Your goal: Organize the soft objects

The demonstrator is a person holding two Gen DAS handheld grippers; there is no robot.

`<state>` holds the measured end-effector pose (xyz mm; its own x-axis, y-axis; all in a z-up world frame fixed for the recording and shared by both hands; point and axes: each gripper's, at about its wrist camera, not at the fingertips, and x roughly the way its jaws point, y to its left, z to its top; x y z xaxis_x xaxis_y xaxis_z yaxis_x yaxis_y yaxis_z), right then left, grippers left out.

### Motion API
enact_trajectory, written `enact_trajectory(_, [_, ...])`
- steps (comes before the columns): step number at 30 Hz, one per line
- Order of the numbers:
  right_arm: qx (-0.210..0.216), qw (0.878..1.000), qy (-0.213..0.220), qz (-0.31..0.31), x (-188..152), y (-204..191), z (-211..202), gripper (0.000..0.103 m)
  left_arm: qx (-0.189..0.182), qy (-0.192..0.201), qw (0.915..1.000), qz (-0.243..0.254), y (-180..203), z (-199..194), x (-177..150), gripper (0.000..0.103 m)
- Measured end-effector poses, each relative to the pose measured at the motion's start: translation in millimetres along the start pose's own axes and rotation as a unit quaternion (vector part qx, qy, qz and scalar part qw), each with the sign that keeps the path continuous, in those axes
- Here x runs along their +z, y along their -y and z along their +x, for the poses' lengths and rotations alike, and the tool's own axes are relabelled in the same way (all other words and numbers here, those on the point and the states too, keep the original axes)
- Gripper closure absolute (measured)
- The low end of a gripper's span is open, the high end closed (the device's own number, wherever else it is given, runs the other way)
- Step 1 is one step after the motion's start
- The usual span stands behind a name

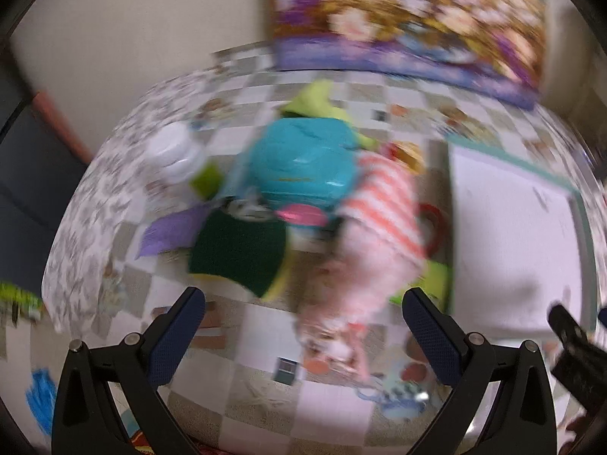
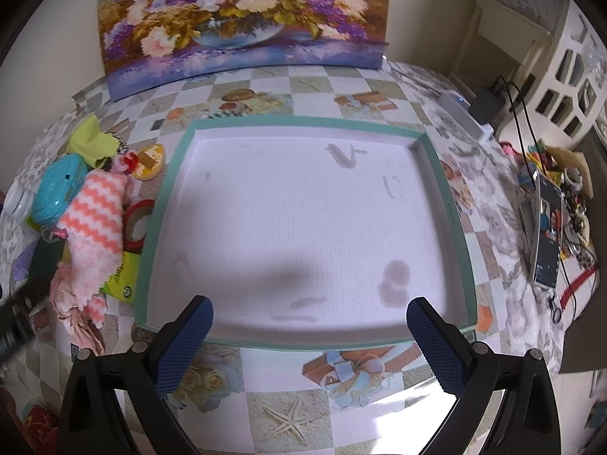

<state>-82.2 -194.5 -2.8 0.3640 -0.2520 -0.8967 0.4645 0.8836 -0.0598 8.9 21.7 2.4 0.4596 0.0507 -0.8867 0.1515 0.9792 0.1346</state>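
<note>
A pile of soft things lies on the checked tablecloth left of a white tray with a teal rim [image 2: 432,144]. In it are a pink and orange striped fluffy cloth [image 1: 379,212] [image 2: 98,212], a dark green cloth [image 1: 239,250], a yellow-green cloth [image 1: 315,98] [image 2: 89,138], a purple cloth [image 1: 170,231] and a teal pouch [image 1: 299,167] [image 2: 57,185]. My left gripper [image 1: 303,314] is open and empty, just before the pile; that view is blurred. My right gripper [image 2: 309,318] is open and empty over the tray's near rim. The tray holds nothing.
A flower painting [image 2: 242,15] leans on the wall behind. A white jar [image 1: 174,155] stands left of the pile, a red tape roll [image 2: 136,223] and a yellow packet [image 2: 123,276] by the tray. A phone [image 2: 546,235], cables and clutter lie far right.
</note>
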Motion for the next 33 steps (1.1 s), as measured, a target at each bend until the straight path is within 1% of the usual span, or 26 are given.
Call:
enact_trajectory(1, [0.008, 1.0, 0.005, -0.005, 0, -3, -2, 0.0, 0.011, 0.001, 0.9998, -0.016, -9, 1, 1, 0.0])
enact_trajectory(2, [0.025, 1.0, 0.013, -0.012, 1, -9, -5, 0.0, 0.02, -0.001, 0.9992, -0.035, -20, 4, 3, 0.0])
enact_trajectory(5, [0.069, 0.997, 0.019, -0.025, 4, -24, -8, 0.0, 0.025, -0.019, 0.9967, -0.074, -47, 16, 3, 0.0])
enact_trajectory(7, [0.097, 0.994, 0.016, -0.039, 5, -38, -6, 0.0, 0.021, -0.03, 0.995, -0.093, -60, 23, 2, 0.0])
enact_trajectory(9, [0.114, 0.992, 0.011, -0.055, 6, -54, -3, 0.0, 0.014, -0.039, 0.9932, -0.109, -74, 30, 0, 0.0])
enact_trajectory(12, [0.13, 0.989, 0.006, -0.07, 7, -78, -1, 0.0, 0.011, -0.054, 0.9896, -0.133, -90, 40, -4, 0.0])
enact_trajectory(14, [0.135, 0.988, 0.002, -0.078, 7, -93, 4, 0.0, -0.007, -0.063, 0.9874, -0.145, -94, 44, -6, 0.0])
enact_trajectory(15, [0.136, 0.987, -0.001, -0.082, 6, -99, 6, 0.0, -0.013, -0.066, 0.9872, -0.145, -93, 45, -6, 0.0])
enact_trajectory(18, [0.14, 0.986, -0.008, -0.088, 6, -110, 9, 0.0, -0.029, -0.068, 0.9896, -0.123, -81, 45, -6, 0.0])
enact_trajectory(20, [0.134, 0.987, -0.01, -0.087, 7, -113, 12, 0.0, -0.044, -0.07, 0.9904, -0.11, -72, 45, -6, 0.0])
enact_trajectory(23, [0.115, 0.99, -0.007, -0.081, 8, -110, 13, 0.0, -0.06, -0.078, 0.9899, -0.102, -66, 47, -6, 0.0])
enact_trajectory(25, [0.113, 0.991, -0.012, -0.072, 11, -103, 15, 0.0, -0.067, -0.087, 0.9893, -0.096, -62, 51, -6, 0.0])
enact_trajectory(27, [0.115, 0.991, -0.018, -0.063, 12, -97, 17, 0.0, -0.083, -0.096, 0.9875, -0.093, -57, 55, -6, 0.001])
enact_trajectory(28, [0.115, 0.991, -0.02, -0.059, 13, -95, 17, 0.0, -0.09, -0.098, 0.9869, -0.091, -55, 55, -6, 0.003])
enact_trajectory(29, [0.115, 0.992, -0.02, -0.055, 14, -93, 18, 0.0, -0.097, -0.098, 0.9864, -0.089, -53, 55, -6, 0.008])
enact_trajectory(31, [0.116, 0.992, -0.021, -0.053, 14, -92, 17, 0.0, -0.106, -0.101, 0.9855, -0.085, -49, 55, -6, 0.014])
enact_trajectory(33, [0.117, 0.992, -0.02, -0.053, 14, -91, 17, 0.0, -0.122, -0.111, 0.9834, -0.077, -42, 57, -6, 0.018])
